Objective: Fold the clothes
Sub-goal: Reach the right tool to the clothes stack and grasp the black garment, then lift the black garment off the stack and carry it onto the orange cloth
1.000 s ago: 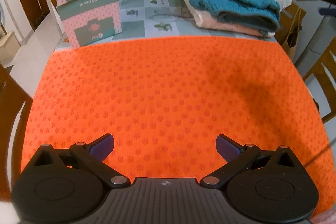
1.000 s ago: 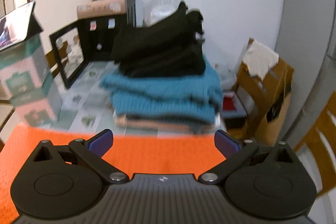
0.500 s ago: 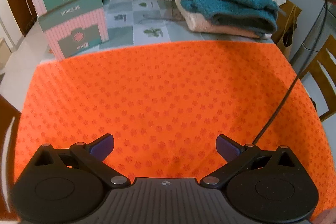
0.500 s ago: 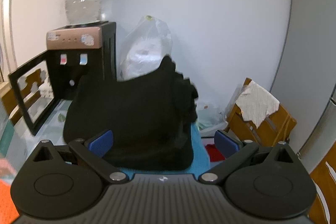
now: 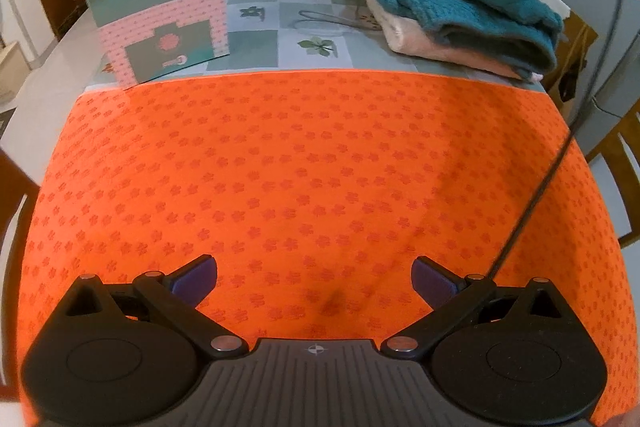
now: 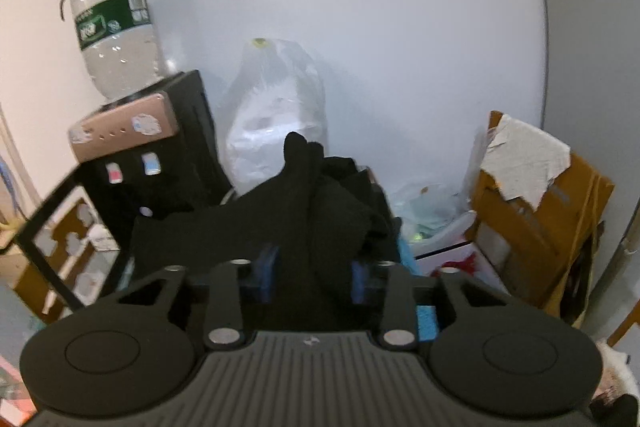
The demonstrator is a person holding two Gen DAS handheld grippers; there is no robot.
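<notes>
your right gripper [image 6: 312, 277] is closing on the black garment [image 6: 308, 211] that lies on top of the clothes pile, and a raised fold of the dark cloth stands between the blue pads [image 6: 267, 273]. i cannot tell if the pads already press on it firmly. your left gripper [image 5: 314, 279] is spread wide and holds nothing; it hangs over the orange cloth [image 5: 312, 163] that covers the near part of the tabletop [image 5: 280, 7].

the pile stands at the far right of the tabletop: black pieces on top, the teal sweater [image 5: 460, 1] under them, and a pale pink piece [image 5: 420, 45] at the bottom.

some things could go wrong from here. the black pieces look alike and lie close on each other, so the pads may catch two layers, and then you would pull more than one garment. if the pinch takes only a thin fold, the cloth may slip out when you lift. a pull to the side may drag the teal sweater toward the edge, near the cardboard box [image 6: 536, 211]. the black cable [image 5: 536, 195] crosses above the orange cloth and could catch the garment.
</notes>
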